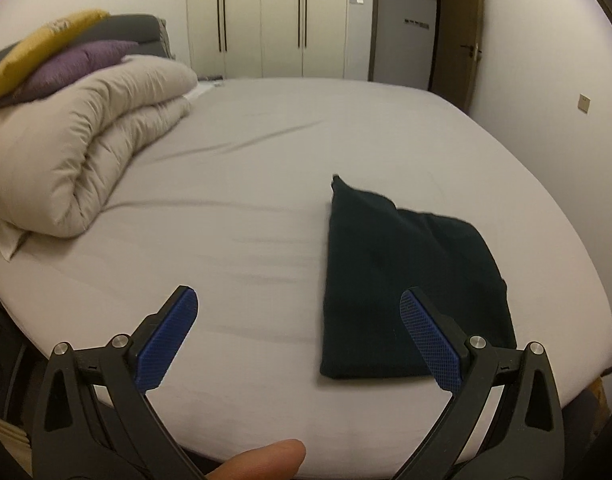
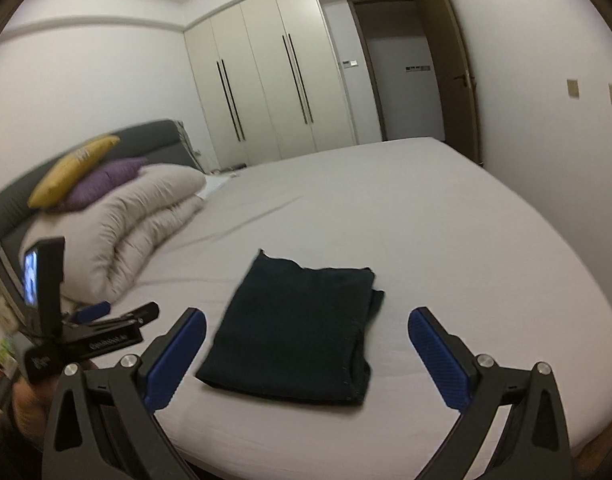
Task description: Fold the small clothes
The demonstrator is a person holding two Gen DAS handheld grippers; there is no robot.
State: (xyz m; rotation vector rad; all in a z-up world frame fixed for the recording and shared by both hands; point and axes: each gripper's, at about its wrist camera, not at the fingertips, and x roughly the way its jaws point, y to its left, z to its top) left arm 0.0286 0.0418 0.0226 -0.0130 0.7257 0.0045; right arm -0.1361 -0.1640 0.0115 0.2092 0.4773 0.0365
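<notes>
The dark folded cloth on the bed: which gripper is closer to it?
Right, though only slightly. The right gripper lines up straight at the dark folded cloth, fingers open on both sides. The left gripper hangs open off to its left.

One dark folded garment (image 2: 293, 336) lies on one bed (image 2: 446, 240). One rolled beige duvet (image 1: 85, 148) sits at ten o'clock, with two pillows on it: one yellow (image 1: 41, 52), one purple (image 1: 77, 68). One wardrobe (image 2: 273, 80) at twelve o'clock shows four long handles. Two wall plates (image 2: 594, 92) at two o'clock
</notes>
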